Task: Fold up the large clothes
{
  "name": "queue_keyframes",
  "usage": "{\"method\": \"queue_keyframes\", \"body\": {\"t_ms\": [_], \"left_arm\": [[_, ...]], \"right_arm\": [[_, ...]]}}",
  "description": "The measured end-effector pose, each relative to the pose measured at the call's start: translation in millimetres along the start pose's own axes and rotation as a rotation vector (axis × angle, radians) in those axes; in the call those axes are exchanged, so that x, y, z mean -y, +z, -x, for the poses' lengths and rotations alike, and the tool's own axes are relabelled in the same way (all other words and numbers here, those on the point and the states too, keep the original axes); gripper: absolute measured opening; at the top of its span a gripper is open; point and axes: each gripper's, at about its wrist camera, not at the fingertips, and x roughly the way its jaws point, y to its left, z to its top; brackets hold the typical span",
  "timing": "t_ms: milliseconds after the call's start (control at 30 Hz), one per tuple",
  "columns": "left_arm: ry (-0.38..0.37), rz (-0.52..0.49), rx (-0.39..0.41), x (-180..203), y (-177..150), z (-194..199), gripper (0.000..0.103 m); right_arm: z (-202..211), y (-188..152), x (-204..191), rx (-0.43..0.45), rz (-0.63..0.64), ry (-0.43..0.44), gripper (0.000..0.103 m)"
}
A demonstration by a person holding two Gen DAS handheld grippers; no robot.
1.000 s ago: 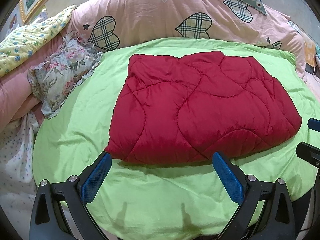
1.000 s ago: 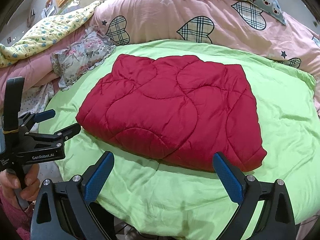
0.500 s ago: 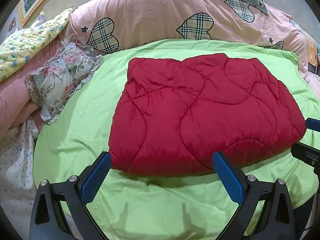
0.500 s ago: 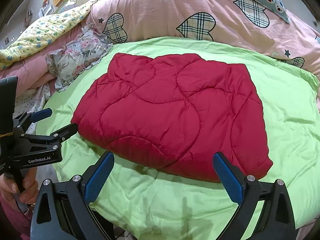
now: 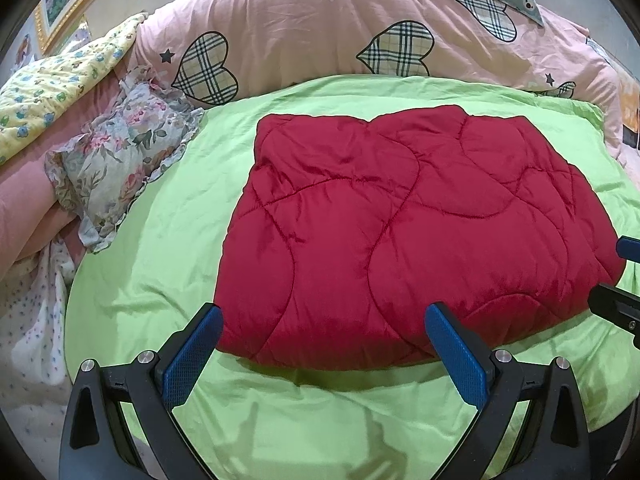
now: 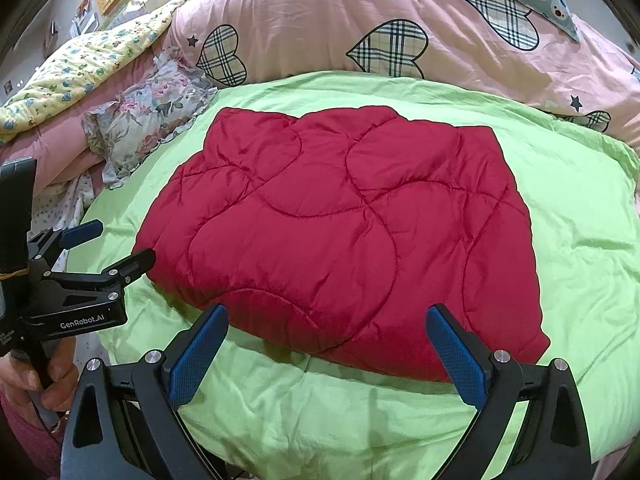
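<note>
The folded quilt (image 5: pixel 404 236) lies on the sheet (image 5: pixel 160 240); the flowered pillow (image 5: pixel 120 160) sits left; the big duvet (image 5: pixel 320 28) lies behind.

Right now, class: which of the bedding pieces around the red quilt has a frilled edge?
The small floral pillow, left of the red quilt; the pink heart-print duvet and yellow blanket have plain edges.

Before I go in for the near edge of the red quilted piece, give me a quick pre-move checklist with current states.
1. Left tool open, holding nothing: ok.
2. Right tool open, holding nothing: ok.
3. Red quilted piece lies flat on the green sheet: ok.
4. Near edge free, nothing resting on it: ok.
5. Floral pillow apart from the red piece: ok.
6. Layers at the near edge aligned: cannot tell.
</note>
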Motion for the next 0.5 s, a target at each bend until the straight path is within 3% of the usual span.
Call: {"method": "queue_keyframes", "body": {"t_ms": [500], "left_arm": [[0.014, 0.000, 0.017, -0.1, 6.5, -9.0, 0.102]], "right_arm": [[-7.2, 10.7, 3.1, 0.001, -0.006, -0.005, 0.100]]}}
